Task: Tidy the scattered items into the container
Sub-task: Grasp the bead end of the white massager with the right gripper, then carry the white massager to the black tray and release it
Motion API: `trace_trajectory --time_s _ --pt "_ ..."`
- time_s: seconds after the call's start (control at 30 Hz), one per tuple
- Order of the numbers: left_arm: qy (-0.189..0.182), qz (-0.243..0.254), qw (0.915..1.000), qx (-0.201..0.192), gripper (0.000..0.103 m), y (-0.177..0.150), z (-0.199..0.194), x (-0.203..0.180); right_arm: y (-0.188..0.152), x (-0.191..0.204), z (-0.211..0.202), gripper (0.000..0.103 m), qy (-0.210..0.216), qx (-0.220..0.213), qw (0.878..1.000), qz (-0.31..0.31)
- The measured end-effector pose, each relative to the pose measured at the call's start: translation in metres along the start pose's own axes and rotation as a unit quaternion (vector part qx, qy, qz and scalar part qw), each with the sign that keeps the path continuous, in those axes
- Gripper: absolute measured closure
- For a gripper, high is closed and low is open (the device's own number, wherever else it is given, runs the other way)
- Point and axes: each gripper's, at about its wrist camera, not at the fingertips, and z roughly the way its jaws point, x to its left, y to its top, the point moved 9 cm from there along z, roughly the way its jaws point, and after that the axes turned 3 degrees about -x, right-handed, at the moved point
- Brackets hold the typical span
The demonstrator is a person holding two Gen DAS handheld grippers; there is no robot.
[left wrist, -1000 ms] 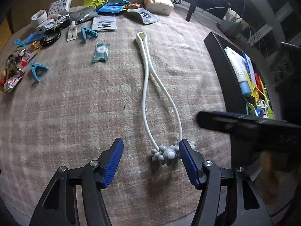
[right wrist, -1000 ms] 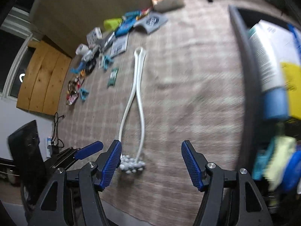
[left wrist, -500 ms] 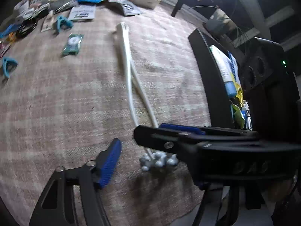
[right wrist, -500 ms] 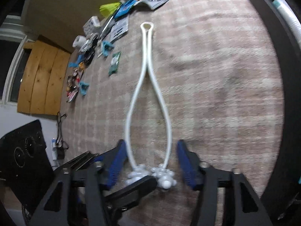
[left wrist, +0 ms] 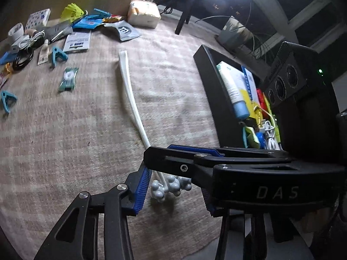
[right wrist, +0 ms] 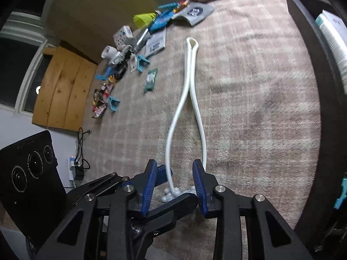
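A long white two-armed massager (right wrist: 188,91) with a cluster of grey balls (left wrist: 171,185) at its near end lies on the checked cloth. My right gripper (right wrist: 174,178) straddles both arms just above the balls, jaws part closed, pads close to the arms but contact is unclear. My left gripper (left wrist: 173,187) sits around the ball cluster, jaws apart; the right gripper's body crosses in front and hides its right finger. The black container (left wrist: 216,91) stands to the right with a tube and several items inside.
Scattered items lie at the far left: blue clips (left wrist: 57,55), a green packet (left wrist: 68,79), a black cable coil (left wrist: 21,58), a yellow shuttlecock (left wrist: 72,12), papers, a tissue pack (left wrist: 144,14). A black speaker (left wrist: 288,82) stands behind the container.
My right gripper has swung in from the container side, come down over the massager's arms and narrowed its jaws. The massager's arms have been squeezed closer together. My left gripper stayed by the balls.
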Motion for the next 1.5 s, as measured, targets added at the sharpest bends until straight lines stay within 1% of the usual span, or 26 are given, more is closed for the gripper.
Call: trace_trajectory --time_s 0.1,0.17,0.2,0.3,0.37,0.4,0.43,0.47,0.5,0.53,0.6,0.67,0.73,0.87,0.93,0.97,1.03,1.07,1.1,1.17,1.27,1.33,1.37,1.43,1.5 --pt "0.002 0.006 0.9999 -0.012 0.058 0.005 -0.007 -0.007 0.005 0.0 -0.01 0.073 0.006 -0.011 1.0 -0.001" --pt "-0.003 0.012 0.9996 -0.026 0.063 0.011 -0.015 -0.017 0.009 0.002 -0.019 0.074 0.014 -0.021 1.0 0.002" --pt "-0.004 0.014 0.9995 -0.03 0.063 0.013 -0.018 -0.02 0.01 0.003 -0.024 0.075 0.019 -0.027 0.999 0.004" --pt "-0.003 0.032 0.9984 -0.047 0.063 0.024 -0.027 -0.035 0.015 0.007 -0.044 0.076 0.031 -0.045 0.999 -0.003" --pt "-0.006 0.037 0.9984 -0.041 0.061 0.025 -0.028 -0.036 0.019 0.009 -0.051 0.076 0.034 -0.048 0.998 -0.007" --pt "0.001 0.037 0.9986 -0.037 0.056 0.025 -0.027 -0.033 0.02 0.007 -0.052 0.076 0.037 -0.045 0.998 -0.002" --pt "0.017 0.037 0.9986 -0.033 0.052 0.025 -0.025 -0.026 0.02 0.003 -0.051 0.075 0.035 -0.041 0.998 0.008" --pt "0.031 0.038 0.9982 -0.034 0.05 0.025 -0.026 -0.021 0.019 -0.003 -0.047 0.069 0.026 -0.038 0.999 0.016" --pt "0.055 0.042 0.9971 -0.033 0.049 0.023 -0.026 -0.01 0.019 -0.01 -0.043 0.058 0.018 -0.038 0.999 0.027" --pt "0.075 0.041 0.9959 -0.03 0.048 0.021 -0.025 0.0 0.018 -0.015 -0.041 0.055 0.017 -0.038 0.998 0.036" --pt "0.099 0.034 0.9942 -0.025 0.047 0.017 -0.025 0.021 0.017 -0.024 -0.032 0.055 0.02 -0.033 0.998 0.05" --pt "0.101 0.022 0.9946 -0.007 0.044 0.011 -0.019 0.04 0.013 -0.03 -0.017 0.055 0.009 -0.019 0.998 0.052" --pt "0.108 0.011 0.994 0.008 0.044 0.005 -0.012 0.055 0.011 -0.03 -0.005 0.055 0.012 -0.009 0.998 0.055" --pt "0.091 0.009 0.9951 0.039 0.042 -0.008 0.005 0.063 0.008 -0.024 0.018 0.055 0.025 0.012 0.998 0.062" --pt "0.087 0.011 0.9952 0.045 0.041 -0.011 0.011 0.064 0.005 -0.021 0.031 0.055 0.029 0.027 0.997 0.068" --pt "0.084 0.012 0.9953 0.048 0.041 -0.012 0.014 0.063 0.004 -0.019 0.036 0.056 0.033 0.032 0.996 0.07" --pt "0.076 0.016 0.9957 0.05 0.041 -0.013 0.017 0.061 0.007 -0.015 0.038 0.056 0.03 0.026 0.997 0.066" --pt "0.075 0.018 0.9958 0.049 0.042 -0.013 0.018 0.058 0.007 -0.012 0.039 0.06 0.033 0.029 0.997 0.062" --pt "0.078 0.021 0.9956 0.047 0.042 -0.014 0.018 0.057 0.006 -0.01 0.04 0.069 0.039 0.033 0.997 0.06" --pt "0.076 0.028 0.9956 0.047 0.043 -0.014 0.019 0.051 0.003 -0.005 0.043 0.074 0.029 0.039 0.998 0.046" --pt "0.081 0.038 0.9953 0.038 0.043 -0.013 0.016 0.042 0.0 -0.002 0.038 0.075 0.008 0.024 0.999 0.019" --pt "0.079 0.038 0.9957 0.031 0.043 -0.009 0.01 0.037 0.001 -0.003 0.032 0.079 0.01 0.018 0.999 0.024" --pt "0.075 0.037 0.9961 0.027 0.043 -0.006 0.007 0.033 0.002 -0.005 0.026 0.083 0.011 0.012 0.999 0.027" --pt "0.069 0.046 0.9964 0.016 0.043 0.0 0.0 0.02 0.005 -0.004 0.015 0.084 0.016 0.003 1.0 0.026" --pt "0.071 0.064 0.9954 0.005 0.043 0.008 -0.007 0.003 0.01 -0.001 -0.001 0.084 0.012 -0.013 1.0 0.015"
